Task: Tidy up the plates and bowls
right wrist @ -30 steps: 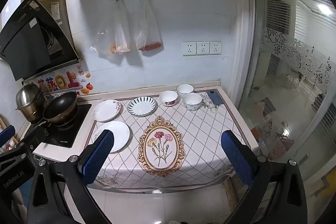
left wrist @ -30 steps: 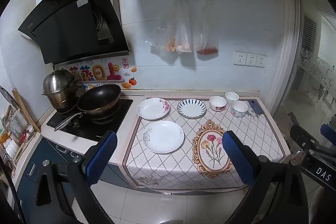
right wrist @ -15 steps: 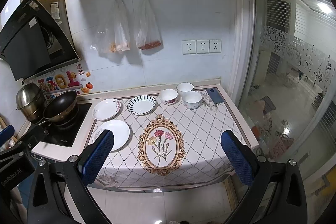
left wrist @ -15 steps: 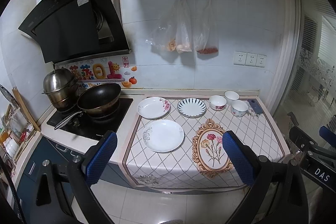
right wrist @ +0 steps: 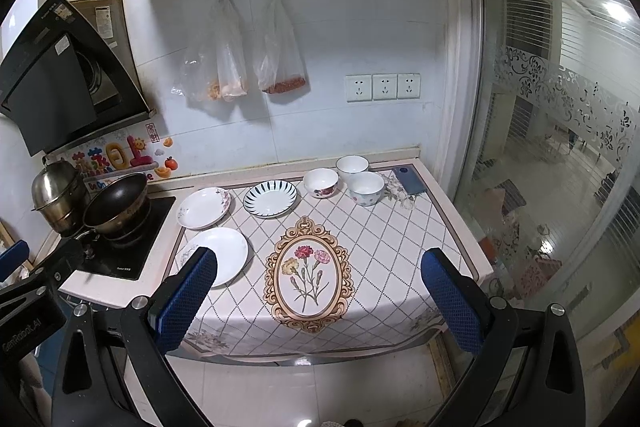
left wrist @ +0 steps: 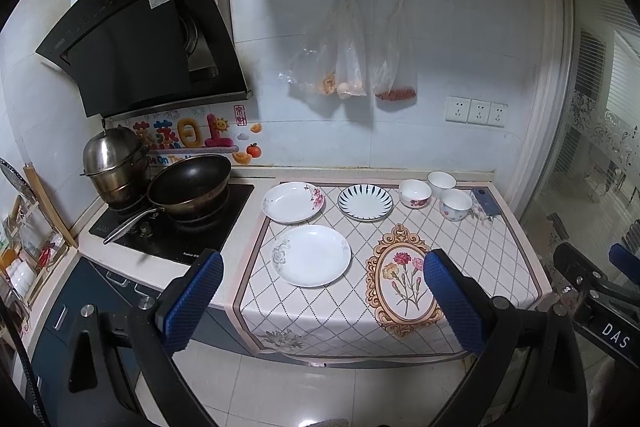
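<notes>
Three plates lie on the patterned cloth: a plain white plate (left wrist: pixel 311 255) (right wrist: pixel 218 255) in front, a pink-flowered plate (left wrist: pixel 293 202) (right wrist: pixel 204 207) behind it, and a blue-striped plate (left wrist: pixel 365 201) (right wrist: pixel 270 197) to its right. Three white bowls (left wrist: pixel 415 193) (right wrist: pixel 320 182) cluster at the back right. My left gripper (left wrist: pixel 320 301) is open and empty, well back from the counter. My right gripper (right wrist: pixel 320 297) is open and empty, also short of the counter edge.
A black wok (left wrist: pixel 188 185) and a steel pot (left wrist: pixel 114 163) stand on the hob at the left, under the range hood (left wrist: pixel 132 39). A dark phone (left wrist: pixel 485 201) lies at the back right corner. Plastic bags (left wrist: pixel 348 67) hang on the wall. A glass partition (right wrist: pixel 560 147) bounds the right side.
Both views have shifted very slightly toward the counter. Plates and bowls have not moved. Both grippers stay open.
</notes>
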